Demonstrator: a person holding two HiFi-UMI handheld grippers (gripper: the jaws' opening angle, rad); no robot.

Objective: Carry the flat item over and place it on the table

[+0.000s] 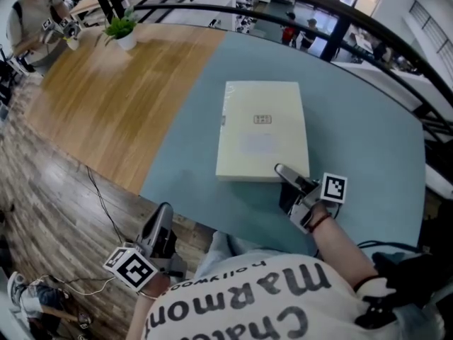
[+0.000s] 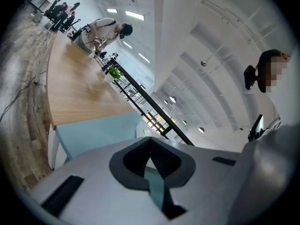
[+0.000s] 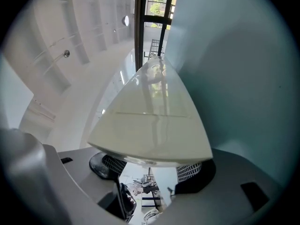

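A flat cream box lies level on the blue-green part of the table; I cannot tell whether it rests on the top or hangs just above it. My right gripper holds the box at its near right corner, one jaw over the lid. In the right gripper view the box fills the gap between the jaws, and my right gripper presses on its near edge with both pads. My left gripper hangs below the table's near edge, off to the left. Its jaws are together with nothing held.
The table's left part is bare wood, with a small potted plant at the far end. A person stands at the far left corner. A dark railing curves behind the table. Cables lie on the wooden floor.
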